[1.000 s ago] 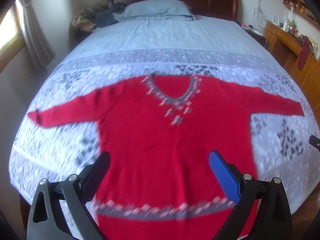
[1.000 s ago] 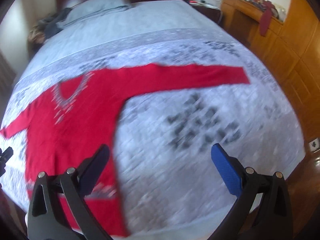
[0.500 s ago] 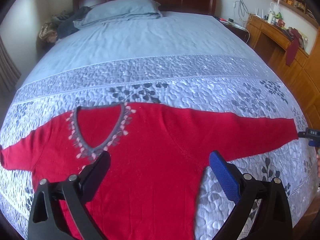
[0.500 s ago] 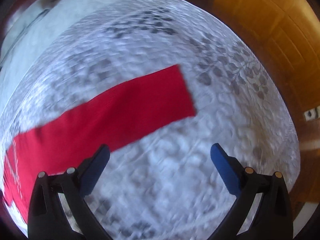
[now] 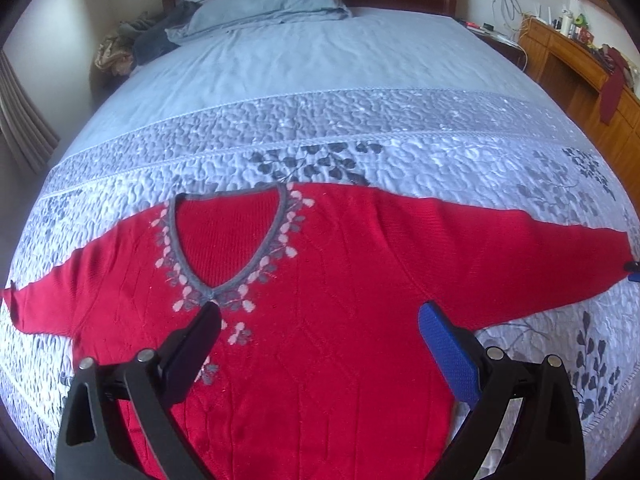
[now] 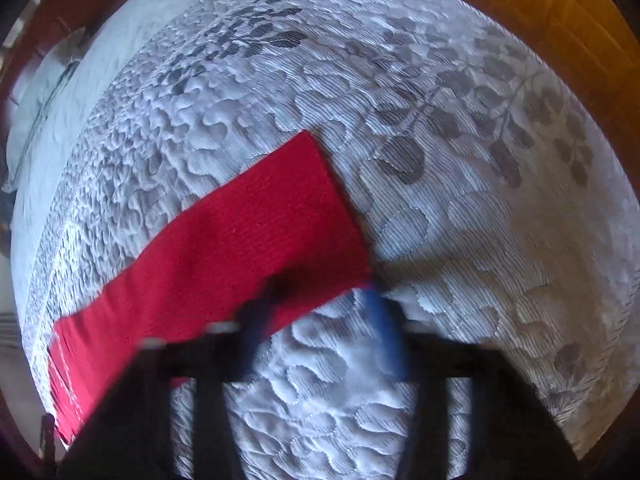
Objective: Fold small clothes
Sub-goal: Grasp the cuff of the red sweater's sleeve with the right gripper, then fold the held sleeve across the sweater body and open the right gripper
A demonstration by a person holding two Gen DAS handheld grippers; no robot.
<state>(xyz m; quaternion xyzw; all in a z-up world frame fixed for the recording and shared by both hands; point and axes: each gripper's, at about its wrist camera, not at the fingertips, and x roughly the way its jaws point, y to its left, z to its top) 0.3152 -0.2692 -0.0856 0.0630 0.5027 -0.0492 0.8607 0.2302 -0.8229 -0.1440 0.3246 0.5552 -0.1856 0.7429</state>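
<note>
A red V-neck sweater [image 5: 320, 280] with a grey patterned collar lies flat on the quilted bed, sleeves spread out. My left gripper [image 5: 320, 320] is open and hovers over its chest, just below the collar. In the right wrist view the right sleeve's cuff [image 6: 248, 232] lies on the quilt. My right gripper [image 6: 324, 292] is low at the cuff's near corner, its fingers blurred and close together; the black finger lies over the red cloth. Its tip also shows at the cuff in the left wrist view [image 5: 633, 271].
The grey-blue quilt [image 5: 400, 120] covers the bed, with a pillow [image 5: 264, 4] and a heap of clothes [image 5: 136, 44] at the headboard. A wooden dresser [image 5: 592, 76] stands along the right side. The bed's edge runs close past the cuff.
My right gripper has dropped onto the right cuff and its fingers have closed in from wide open. My left gripper has moved closer to the sweater's chest and stayed open.
</note>
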